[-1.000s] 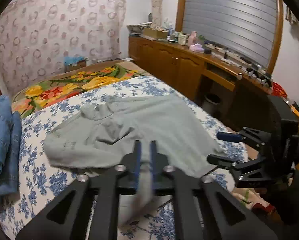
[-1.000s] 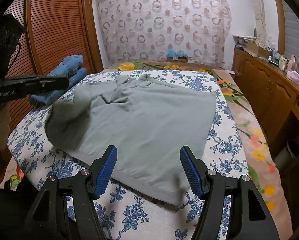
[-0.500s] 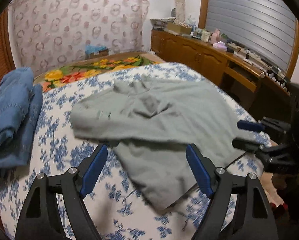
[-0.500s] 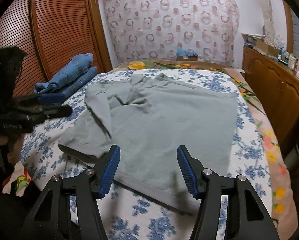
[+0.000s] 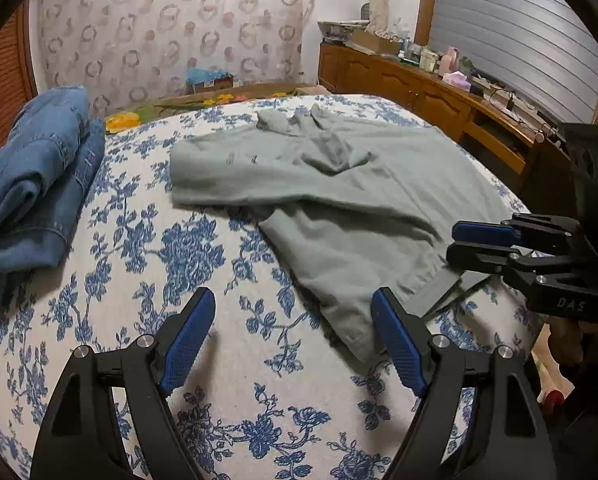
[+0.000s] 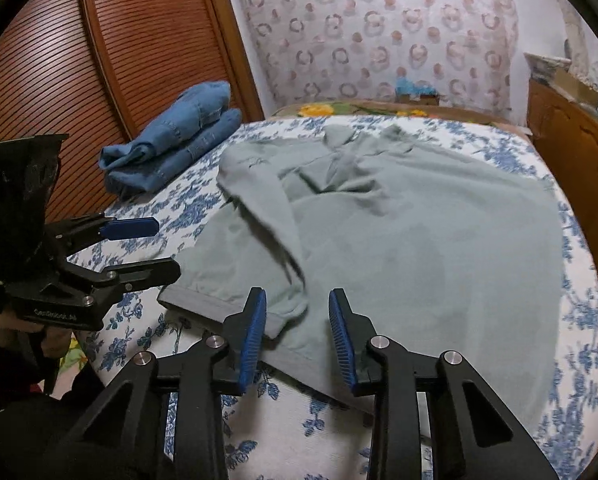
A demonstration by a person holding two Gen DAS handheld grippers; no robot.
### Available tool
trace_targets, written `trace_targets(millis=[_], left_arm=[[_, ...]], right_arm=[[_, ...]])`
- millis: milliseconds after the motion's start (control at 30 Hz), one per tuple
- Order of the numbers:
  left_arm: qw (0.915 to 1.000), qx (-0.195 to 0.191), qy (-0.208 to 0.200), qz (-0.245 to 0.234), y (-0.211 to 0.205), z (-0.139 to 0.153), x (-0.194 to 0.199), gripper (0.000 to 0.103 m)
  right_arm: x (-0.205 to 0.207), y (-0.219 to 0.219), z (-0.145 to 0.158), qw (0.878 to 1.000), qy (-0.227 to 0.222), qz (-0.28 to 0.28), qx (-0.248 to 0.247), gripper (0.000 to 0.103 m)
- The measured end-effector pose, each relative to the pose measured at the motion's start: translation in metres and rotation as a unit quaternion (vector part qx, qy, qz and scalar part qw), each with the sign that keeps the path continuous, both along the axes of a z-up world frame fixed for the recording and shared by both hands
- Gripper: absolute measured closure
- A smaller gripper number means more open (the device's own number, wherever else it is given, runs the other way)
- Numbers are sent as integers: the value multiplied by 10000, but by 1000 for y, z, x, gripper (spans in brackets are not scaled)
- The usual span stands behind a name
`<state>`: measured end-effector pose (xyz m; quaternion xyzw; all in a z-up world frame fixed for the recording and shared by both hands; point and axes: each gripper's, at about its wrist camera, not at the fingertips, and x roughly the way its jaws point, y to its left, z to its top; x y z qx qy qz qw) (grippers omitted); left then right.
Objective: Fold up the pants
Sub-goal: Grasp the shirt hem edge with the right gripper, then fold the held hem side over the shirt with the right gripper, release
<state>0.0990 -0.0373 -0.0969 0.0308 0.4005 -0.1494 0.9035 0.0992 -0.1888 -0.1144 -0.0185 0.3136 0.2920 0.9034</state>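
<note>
Grey-green pants [image 5: 339,188] lie spread on the blue-flowered bed, one leg folded over the other; they also show in the right wrist view [image 6: 399,220]. My left gripper [image 5: 293,336] is open and empty, just above the bed beside the pants' near hem. It shows from the side in the right wrist view [image 6: 155,246]. My right gripper [image 6: 297,328] is partly open over the folded leg's hem [image 6: 219,304], holding nothing. It shows at the right of the left wrist view [image 5: 455,242].
Folded blue jeans [image 5: 35,176] sit on the bed's left side, also in the right wrist view [image 6: 175,140]. A wooden wardrobe [image 6: 99,60] stands at the left. A cluttered wooden sideboard [image 5: 439,92] runs along the right.
My left gripper opened, dropped the pant leg onto the pants and drew back to the left. My right gripper narrowed and moved over the hem.
</note>
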Motion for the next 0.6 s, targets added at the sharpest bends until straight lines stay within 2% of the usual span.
trace_targets(millis=[133,200,267,367,600], left_arm=[[10000,39,49,3,-1,-4,0,22],[10000,43,49,-3,-2,-5,0,22],[10000,40,46,-2,-2,-5,-1,22],[10000,34,26,-2,-2,-3,-1,22],[9999,-11,-100,-50,-4,8,-1,22]], right_arm=[[10,2,-3,9999,94,56,1,70],[15,7,-3,9999,119,96,10,74],[18,11,-1,9998,112,141,-17,85],[16,17,1,9997,27,235,-25,94],[6,1,17,9993,-311,181,94,96]])
